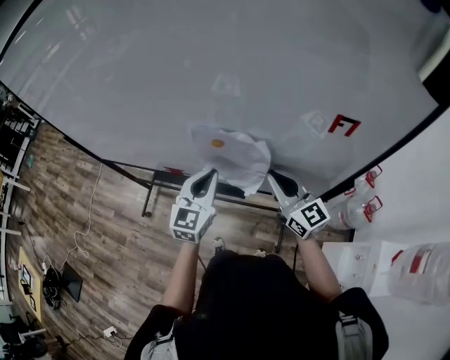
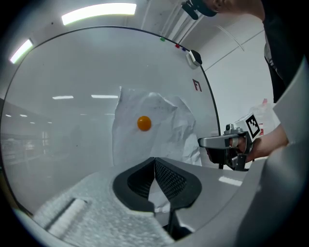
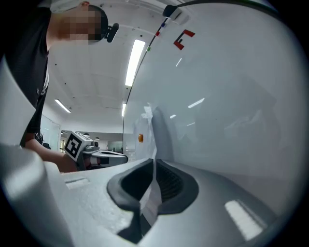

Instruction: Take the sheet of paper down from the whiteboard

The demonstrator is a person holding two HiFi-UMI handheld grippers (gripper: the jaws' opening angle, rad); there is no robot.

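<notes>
Sheet of paper (image 1: 235, 151) hangs on the whiteboard (image 1: 162, 77), pinned by one orange magnet (image 1: 218, 143) near its upper left. It is crumpled and bulges off the board along its lower right part.

Left claw (image 1: 208, 173): jaws together, clamped on the sheet's lower edge; its own view shows a strip of paper squeezed between the pads. Right claw (image 1: 270, 176): jaws likewise closed on the paper, which runs edge-on up from between the pads in its view. Each claw has one lower corner region, left and right of the sheet's middle.

Reading of the hold: two grips on the bottom edge spread the pull, so the sheet should slide out from under the magnet rather than tear at one corner (judgement only). The magnet is not yet off; the sheet is not yet down. Likely step in hand: drawing the paper away and down from the board. Risk: a rip at the magnet if the pull is uneven.

Surface and room: board face is glossy pale grey, reflecting ceiling strip lights (image 2: 99, 12); a red bracket-shaped mark (image 1: 344, 125) sits to the right of the sheet. The board stands on a dark metal frame (image 1: 150, 188) over a wood-plank floor (image 1: 105, 246), with a thin cable (image 1: 89, 214) trailing across it. A white desk (image 1: 337, 254) at lower right carries papers and a clear plastic bag (image 1: 422, 273).
</notes>
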